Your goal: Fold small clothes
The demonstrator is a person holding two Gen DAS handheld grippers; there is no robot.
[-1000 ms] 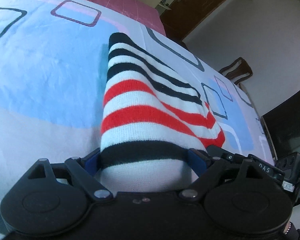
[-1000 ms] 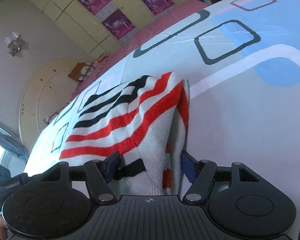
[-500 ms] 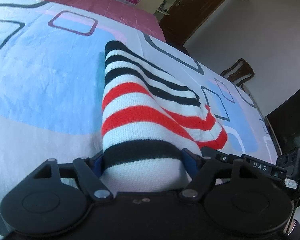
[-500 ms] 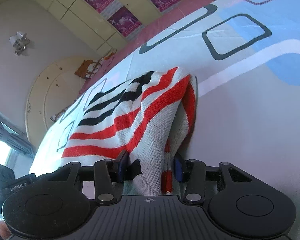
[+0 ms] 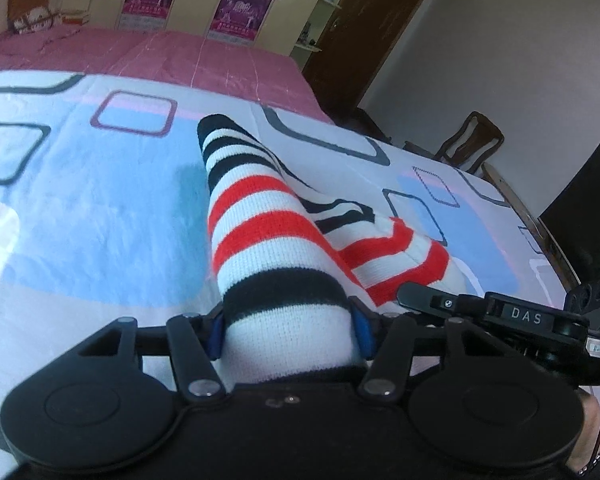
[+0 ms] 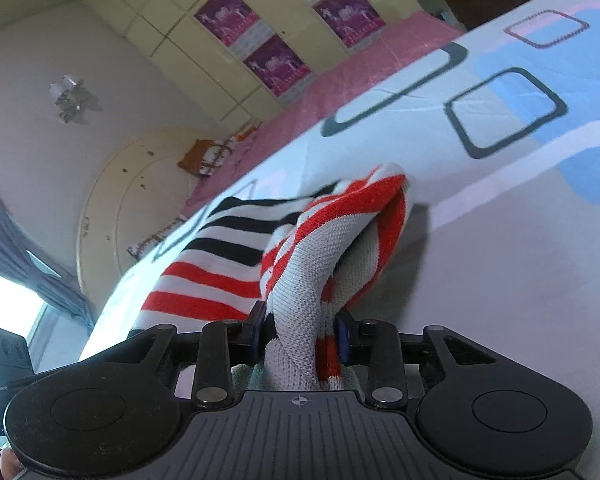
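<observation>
You have the striped garment (image 5: 268,240) pinched at its near edge, left tongs (image 5: 288,332) and right tongs (image 6: 300,340) both closing on knit, its far end lying on the bed (image 5: 80,208). Next, probably carry that edge forward to fold. Posters (image 6: 228,20) line cupboards behind.

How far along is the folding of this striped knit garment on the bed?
Done: nothing folded flat yet. In hand: the left gripper and right gripper are both closing on bunched edges of the striped knit garment, partly lifted off the bedsheet. Left: fold it over and lay it flat.
</observation>
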